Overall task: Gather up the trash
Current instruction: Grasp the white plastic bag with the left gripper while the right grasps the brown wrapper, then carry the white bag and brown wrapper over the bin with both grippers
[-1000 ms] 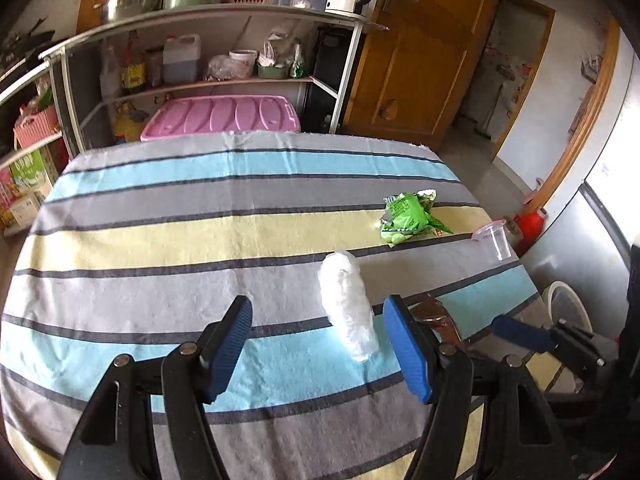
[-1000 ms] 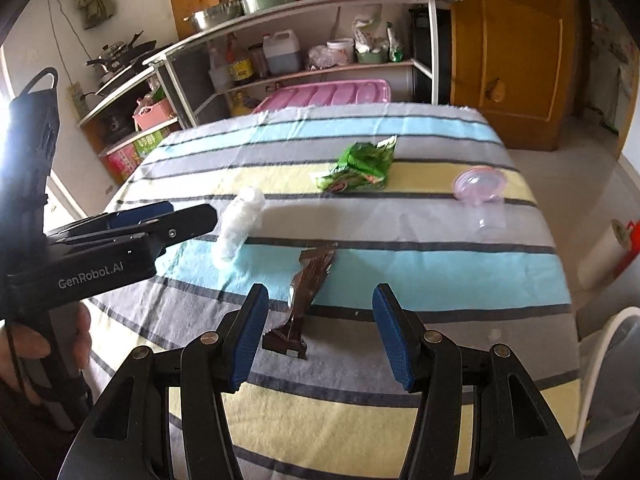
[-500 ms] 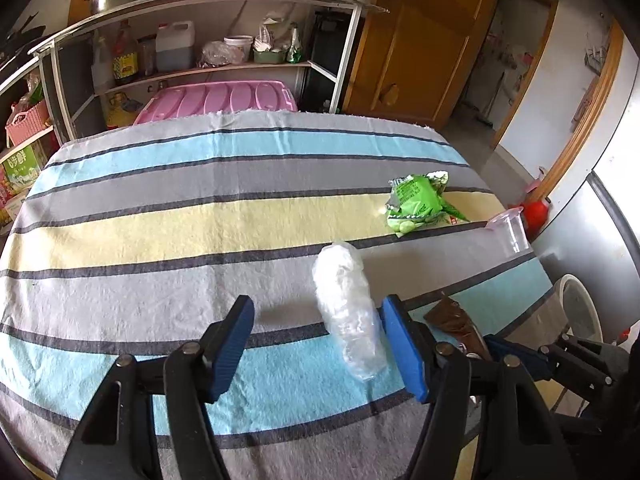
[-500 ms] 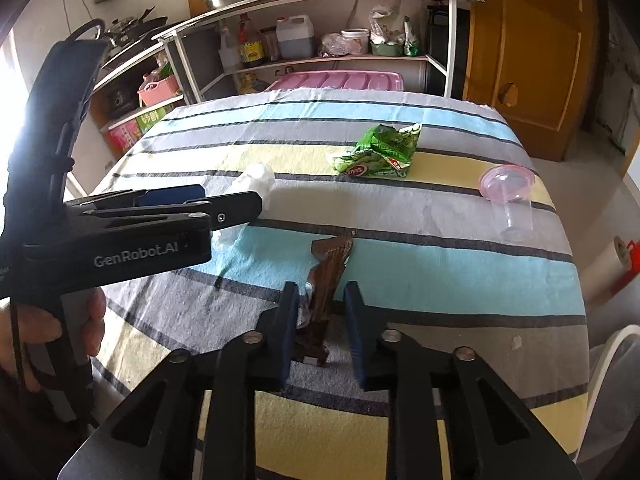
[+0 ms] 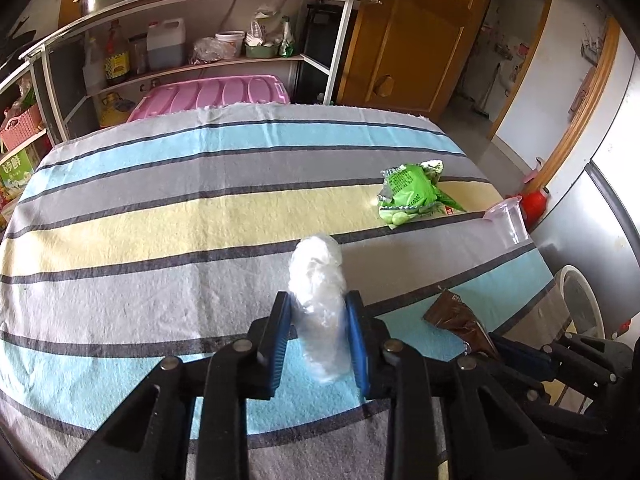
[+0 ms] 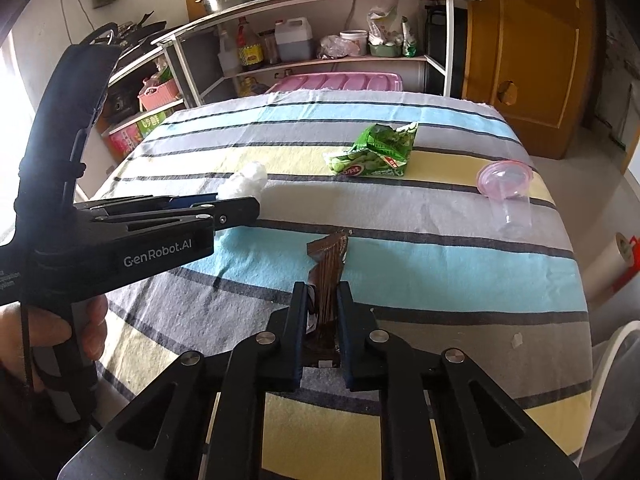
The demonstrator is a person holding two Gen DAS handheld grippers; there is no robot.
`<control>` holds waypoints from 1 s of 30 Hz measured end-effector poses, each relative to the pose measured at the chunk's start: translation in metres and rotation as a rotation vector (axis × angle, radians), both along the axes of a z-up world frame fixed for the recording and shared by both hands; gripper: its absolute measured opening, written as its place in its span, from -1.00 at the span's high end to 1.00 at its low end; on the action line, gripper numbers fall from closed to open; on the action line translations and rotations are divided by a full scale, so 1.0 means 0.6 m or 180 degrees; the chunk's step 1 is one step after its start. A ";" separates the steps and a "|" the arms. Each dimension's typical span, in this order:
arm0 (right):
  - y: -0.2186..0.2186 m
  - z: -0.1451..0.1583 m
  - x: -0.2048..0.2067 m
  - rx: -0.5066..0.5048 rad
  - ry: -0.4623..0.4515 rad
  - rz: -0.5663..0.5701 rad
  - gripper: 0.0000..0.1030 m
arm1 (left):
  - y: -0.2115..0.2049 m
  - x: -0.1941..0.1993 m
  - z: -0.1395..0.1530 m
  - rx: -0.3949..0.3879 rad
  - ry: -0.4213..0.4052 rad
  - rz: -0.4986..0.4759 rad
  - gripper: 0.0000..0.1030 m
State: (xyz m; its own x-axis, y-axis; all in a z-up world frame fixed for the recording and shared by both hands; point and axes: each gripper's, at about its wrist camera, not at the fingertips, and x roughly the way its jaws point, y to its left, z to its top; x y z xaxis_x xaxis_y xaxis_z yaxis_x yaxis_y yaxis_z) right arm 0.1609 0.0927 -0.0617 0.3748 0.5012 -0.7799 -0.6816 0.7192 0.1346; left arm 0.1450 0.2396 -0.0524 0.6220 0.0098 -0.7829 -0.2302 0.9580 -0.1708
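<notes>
Both grabs are in hand at once: each gripper is taking one piece of trash off the striped tablecloth [image 5: 168, 216], and neither piece has been lifted yet. The left gripper [image 5: 320, 336] has its jaws closing on the crumpled clear plastic bag [image 5: 318, 280]; the blue pads press the bag's near half from both sides, so the jaws stand only as far apart as the squashed plastic allows, while the far half sticks out ahead and lies on the cloth. The right gripper [image 6: 322, 324] is closing as well, its jaws nearly together and clamped on the near end of the brown wrapper [image 6: 328, 264], whose far end rests on a blue stripe. The next move probably calls for raising both pieces clear of the cloth without loosening, then carrying them to a bin. The green snack bag [image 6: 372, 154] and the clear plastic cup [image 6: 510, 196] lie farther off, untouched
</notes>
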 end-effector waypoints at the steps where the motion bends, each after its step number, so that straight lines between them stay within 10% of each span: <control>1: 0.000 0.000 -0.001 0.0000 -0.0006 0.0001 0.73 | 0.000 -0.001 0.001 -0.0006 -0.0004 -0.0003 0.44; 30: -0.136 0.093 -0.027 0.0458 -0.0260 -0.0493 0.74 | -0.129 -0.045 0.095 0.0186 -0.0381 -0.0444 0.45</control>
